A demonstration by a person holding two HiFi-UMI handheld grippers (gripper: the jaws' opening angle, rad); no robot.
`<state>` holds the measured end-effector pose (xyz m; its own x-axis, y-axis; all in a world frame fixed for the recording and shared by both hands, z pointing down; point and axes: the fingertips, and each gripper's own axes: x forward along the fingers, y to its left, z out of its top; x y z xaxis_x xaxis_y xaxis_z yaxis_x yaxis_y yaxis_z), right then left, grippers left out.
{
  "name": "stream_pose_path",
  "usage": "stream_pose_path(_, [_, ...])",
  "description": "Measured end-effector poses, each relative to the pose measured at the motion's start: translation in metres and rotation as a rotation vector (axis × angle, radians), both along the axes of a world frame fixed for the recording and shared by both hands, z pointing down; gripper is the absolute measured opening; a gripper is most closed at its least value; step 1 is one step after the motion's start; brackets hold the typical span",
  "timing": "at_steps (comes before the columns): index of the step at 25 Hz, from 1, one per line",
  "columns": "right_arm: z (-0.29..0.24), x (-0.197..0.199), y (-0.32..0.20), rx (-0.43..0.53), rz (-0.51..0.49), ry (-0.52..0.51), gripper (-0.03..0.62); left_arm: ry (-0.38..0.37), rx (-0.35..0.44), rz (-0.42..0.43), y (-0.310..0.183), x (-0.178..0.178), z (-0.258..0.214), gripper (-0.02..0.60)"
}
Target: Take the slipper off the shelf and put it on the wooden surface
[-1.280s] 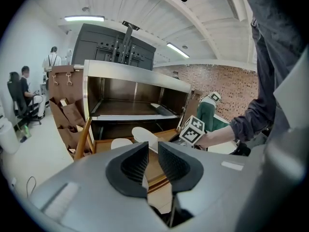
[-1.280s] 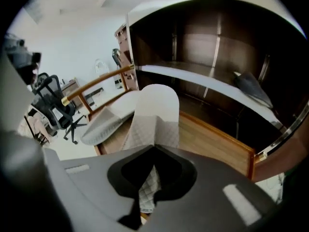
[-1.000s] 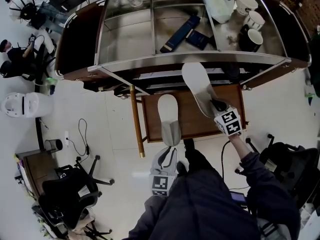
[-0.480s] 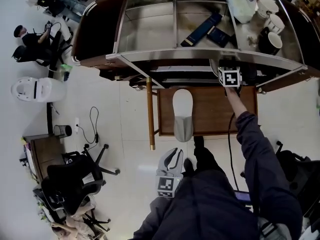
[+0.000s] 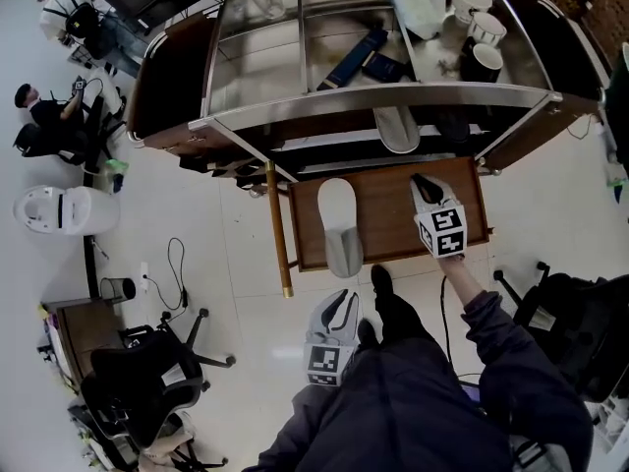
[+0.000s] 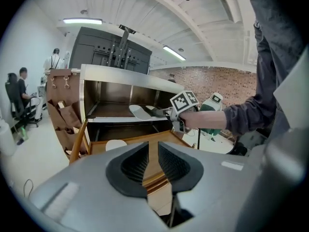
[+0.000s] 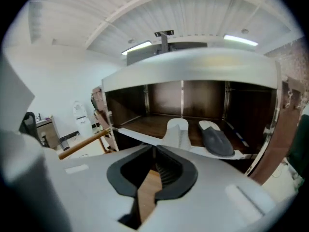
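A pale slipper (image 5: 396, 129) lies on the shelf under the steel top, its heel sticking out over the edge; the right gripper view shows it (image 7: 177, 129) beside a dark slipper (image 7: 216, 140). A second pale slipper (image 5: 339, 226) rests on the wooden surface (image 5: 393, 239). My right gripper (image 5: 421, 181) hovers over the wood, short of the shelf, jaws together and empty (image 7: 153, 153). My left gripper (image 5: 341, 301) hangs near the body, clear of the wood's front edge, slightly open and empty (image 6: 153, 149). The left gripper view shows the right gripper (image 6: 157, 111) next to the shelf slipper (image 6: 137, 111).
The steel top (image 5: 285, 67) carries cups (image 5: 482, 62), dark flat boxes (image 5: 359, 55) and a white jug (image 5: 418, 8). A wooden post (image 5: 276, 229) stands at the left of the low table. Office chairs (image 5: 147, 382), a floor cable (image 5: 167, 268) and seated people are at the left.
One second ago my right gripper held the pale slipper above the wood. It reached to the shelf, left the slipper there, and has drawn back. The left gripper stayed put.
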<state>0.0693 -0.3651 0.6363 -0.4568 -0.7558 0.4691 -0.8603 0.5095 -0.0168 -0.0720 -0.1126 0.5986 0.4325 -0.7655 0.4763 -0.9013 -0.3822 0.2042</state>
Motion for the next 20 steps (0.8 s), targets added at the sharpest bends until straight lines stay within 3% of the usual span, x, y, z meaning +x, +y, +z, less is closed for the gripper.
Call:
stream_pose_path(5, [-0.034,-0.023,0.157,0.089,-0.154,0.035,0.002,0.004,0.051,0.07,0.028,0.016,-0.007,0.066])
stream_pose_path(12, [-0.041,-0.035,0.35,0.038,-0.132,0.005,0.002,0.037,0.103,0.109,0.12,0.024,-0.017,0.066])
stream_pose_path(15, [-0.047,-0.041,0.405,0.052,-0.153,0.029,0.002,0.051,0.1,0.135,0.167,0.031,-0.017,0.066])
stream_pose_path(20, [-0.061,-0.024,0.452,0.079,-0.135,0.045,0.002,0.067,0.103,0.164,0.219,0.047,-0.024,0.066])
